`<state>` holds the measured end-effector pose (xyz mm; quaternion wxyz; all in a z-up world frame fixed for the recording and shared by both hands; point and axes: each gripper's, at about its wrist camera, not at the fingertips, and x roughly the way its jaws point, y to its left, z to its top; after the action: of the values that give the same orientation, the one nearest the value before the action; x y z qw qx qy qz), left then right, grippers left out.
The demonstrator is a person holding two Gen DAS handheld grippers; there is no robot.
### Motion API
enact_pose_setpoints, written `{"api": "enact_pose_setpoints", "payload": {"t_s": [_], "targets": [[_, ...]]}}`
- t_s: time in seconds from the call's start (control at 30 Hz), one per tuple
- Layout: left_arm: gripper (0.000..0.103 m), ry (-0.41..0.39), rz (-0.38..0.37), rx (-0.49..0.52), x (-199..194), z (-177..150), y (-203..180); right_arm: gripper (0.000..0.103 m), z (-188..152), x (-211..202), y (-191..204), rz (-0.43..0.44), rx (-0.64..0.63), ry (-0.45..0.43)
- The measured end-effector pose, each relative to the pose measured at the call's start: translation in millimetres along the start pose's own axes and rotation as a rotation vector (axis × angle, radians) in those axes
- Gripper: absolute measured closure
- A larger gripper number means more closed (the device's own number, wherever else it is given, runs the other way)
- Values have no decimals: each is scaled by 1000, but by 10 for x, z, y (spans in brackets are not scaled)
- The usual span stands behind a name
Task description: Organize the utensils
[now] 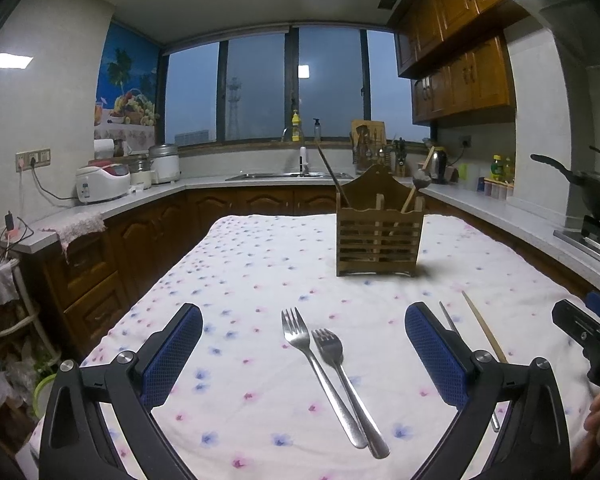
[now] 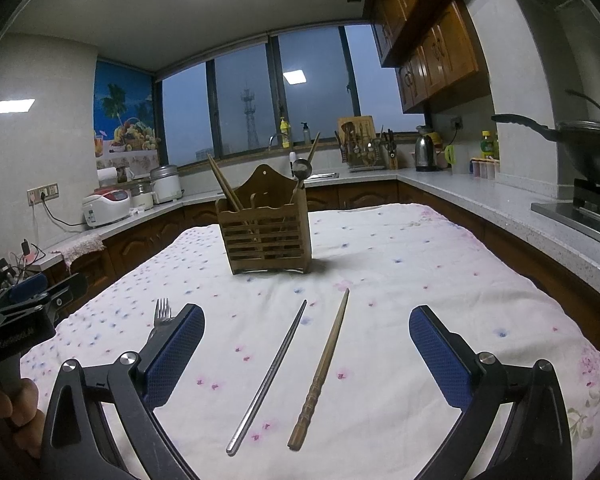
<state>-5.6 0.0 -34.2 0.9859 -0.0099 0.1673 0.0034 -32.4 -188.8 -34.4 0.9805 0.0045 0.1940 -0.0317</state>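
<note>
Two steel forks (image 1: 332, 372) lie side by side on the floral tablecloth, between the fingers of my open left gripper (image 1: 304, 344). A steel chopstick (image 2: 268, 376) and a wooden chopstick (image 2: 320, 372) lie between the fingers of my open right gripper (image 2: 306, 344). A wooden slatted utensil holder (image 1: 378, 236) stands farther back on the table, also in the right wrist view (image 2: 266, 236). It holds chopsticks and a ladle. Both grippers are empty and above the cloth.
The table (image 1: 260, 272) is covered by a white cloth with pink and blue flowers. Kitchen counters run around it, with rice cookers (image 1: 102, 182) at left, a sink at the back, and a wok (image 2: 580, 140) on the stove at right.
</note>
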Motion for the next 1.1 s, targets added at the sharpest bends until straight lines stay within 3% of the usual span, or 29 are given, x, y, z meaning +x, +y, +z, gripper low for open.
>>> {"api": "enact_pose_setpoints", "payload": {"t_s": [1.1], "targets": [[1, 4, -11, 0, -14, 23, -14, 0, 50, 2, 18, -4, 8, 3]]}}
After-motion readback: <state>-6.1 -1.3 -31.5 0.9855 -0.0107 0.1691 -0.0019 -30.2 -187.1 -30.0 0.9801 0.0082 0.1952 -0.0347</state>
